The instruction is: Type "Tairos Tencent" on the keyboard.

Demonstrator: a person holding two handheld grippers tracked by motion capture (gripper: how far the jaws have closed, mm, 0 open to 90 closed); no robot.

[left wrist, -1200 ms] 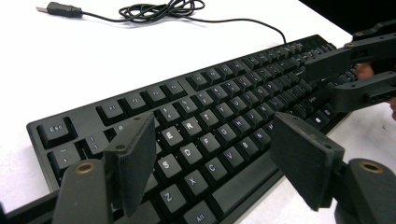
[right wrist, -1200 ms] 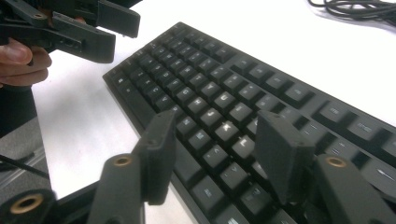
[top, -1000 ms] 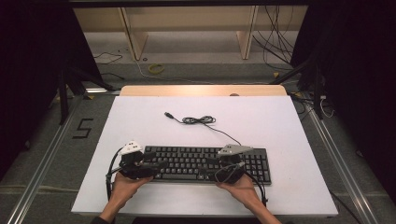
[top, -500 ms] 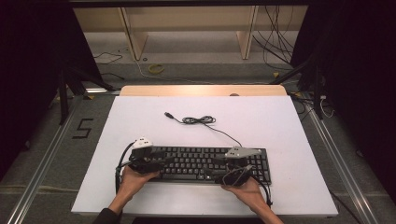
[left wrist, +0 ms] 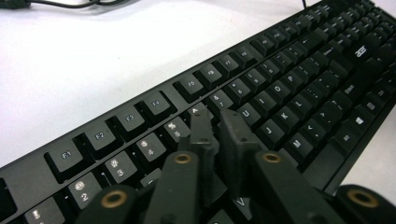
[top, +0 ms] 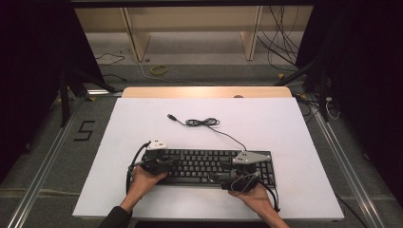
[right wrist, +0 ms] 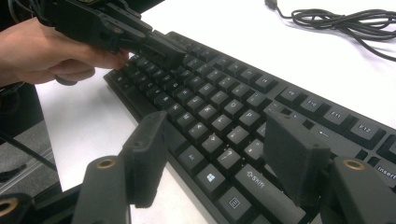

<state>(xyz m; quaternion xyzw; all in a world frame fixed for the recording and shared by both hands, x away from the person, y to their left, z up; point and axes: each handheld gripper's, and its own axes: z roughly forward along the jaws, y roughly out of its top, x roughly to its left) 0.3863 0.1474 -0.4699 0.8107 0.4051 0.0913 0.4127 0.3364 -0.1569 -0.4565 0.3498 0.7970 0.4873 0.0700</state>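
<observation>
The black keyboard (top: 209, 166) lies flat at the near edge of the white table (top: 285, 123). The left gripper (left wrist: 219, 126) has just been closing; its jaws are now pinched together, empty, over the number keys. The right gripper (right wrist: 215, 158) hovers wide apart above the keyboard's right half, gripping nothing.

A keyboard (top: 209, 166) lies across the near part of a table (top: 294, 142). Its coiled cable (top: 202, 122) rests on the table behind it. A gripper hovers over each end: left gripper (top: 164, 166), right gripper (top: 233, 183).
</observation>
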